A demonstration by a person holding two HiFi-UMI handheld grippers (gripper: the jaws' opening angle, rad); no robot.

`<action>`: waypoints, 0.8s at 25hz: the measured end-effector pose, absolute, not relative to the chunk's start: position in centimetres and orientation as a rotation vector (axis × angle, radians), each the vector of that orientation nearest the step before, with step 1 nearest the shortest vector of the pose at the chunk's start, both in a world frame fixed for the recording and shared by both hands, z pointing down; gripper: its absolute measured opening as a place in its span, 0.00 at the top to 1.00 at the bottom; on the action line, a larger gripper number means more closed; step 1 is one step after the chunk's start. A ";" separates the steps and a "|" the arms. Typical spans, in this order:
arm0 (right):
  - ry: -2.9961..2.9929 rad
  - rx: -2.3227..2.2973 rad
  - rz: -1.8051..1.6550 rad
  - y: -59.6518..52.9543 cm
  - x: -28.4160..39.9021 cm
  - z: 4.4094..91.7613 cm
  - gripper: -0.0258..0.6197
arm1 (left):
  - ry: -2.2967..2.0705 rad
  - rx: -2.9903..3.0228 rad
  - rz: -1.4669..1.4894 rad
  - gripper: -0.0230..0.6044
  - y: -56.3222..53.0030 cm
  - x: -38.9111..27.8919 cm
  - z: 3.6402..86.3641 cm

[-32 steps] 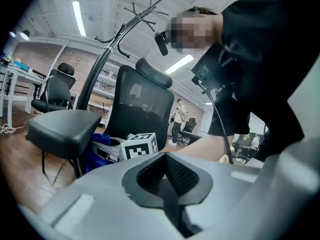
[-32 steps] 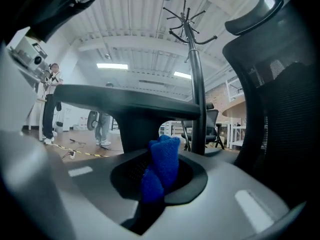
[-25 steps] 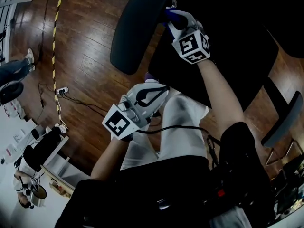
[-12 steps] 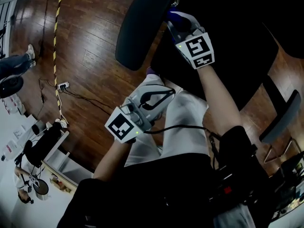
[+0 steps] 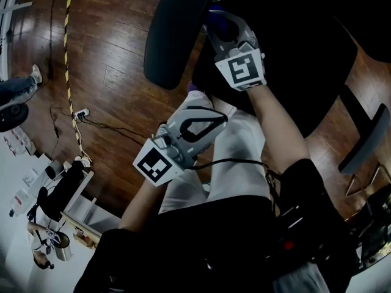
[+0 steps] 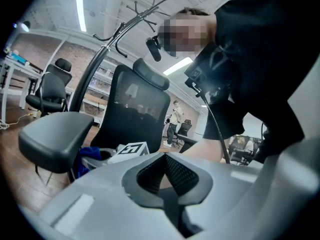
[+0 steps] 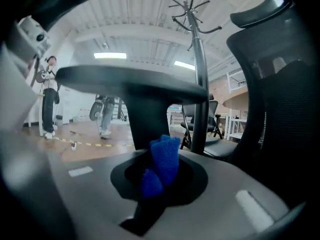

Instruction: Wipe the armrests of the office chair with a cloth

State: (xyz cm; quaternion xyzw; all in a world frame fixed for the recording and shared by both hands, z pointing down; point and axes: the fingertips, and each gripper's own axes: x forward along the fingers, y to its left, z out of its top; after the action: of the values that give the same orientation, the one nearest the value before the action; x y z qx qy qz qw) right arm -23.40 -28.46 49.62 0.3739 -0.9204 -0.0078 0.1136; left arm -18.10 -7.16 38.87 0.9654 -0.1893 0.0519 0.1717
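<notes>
The office chair's left armrest [image 5: 177, 29] is a dark padded bar beside the black seat [image 5: 287, 60]. My right gripper [image 5: 215, 21] is shut on a blue cloth [image 7: 162, 164], pressed low against the inner side of that armrest [image 7: 135, 86]; the pad runs overhead in the right gripper view. The cloth [image 5: 220, 22] peeks out blue at the gripper's tip. My left gripper [image 5: 194, 127] hangs nearer to me over my lap, jaws closed with nothing between them. In the left gripper view the armrest [image 6: 55, 139], cloth [image 6: 92, 154] and chair back [image 6: 135, 109] show ahead.
The chair's other armrest [image 5: 365, 145] sits at the right. A yellow-black cable [image 5: 68, 72] and a power strip [image 5: 80, 112] lie on the wooden floor [image 5: 110, 54] to the left. A coat stand [image 7: 197, 59] rises behind the chair. Other people stand far off.
My right gripper with the cloth has slid further up along the armrest's inner side and turned slightly. The left gripper has stayed over my lap, shifting only a little.
</notes>
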 end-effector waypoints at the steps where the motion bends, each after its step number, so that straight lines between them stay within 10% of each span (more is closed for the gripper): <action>1: -2.640 1.072 -0.028 -28.9 -23.1 51.3 0.91 | -0.524 2.773 0.158 0.96 -7.2 -18.0 38.9; 10: -2.497 0.844 0.107 -29.1 -24.1 56.6 0.91 | -0.506 2.680 0.371 0.96 -5.3 -18.3 43.0; 20: -2.799 0.984 0.408 -21.4 -22.7 43.0 0.90 | -0.651 2.571 0.120 0.96 -1.3 -26.0 30.6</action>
State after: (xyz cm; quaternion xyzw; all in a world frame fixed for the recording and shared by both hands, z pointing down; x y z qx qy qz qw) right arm -22.73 -21.37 43.02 0.3278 -0.9321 0.1357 0.0731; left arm -25.95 -1.33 30.60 0.9399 -0.2379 0.0440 0.2410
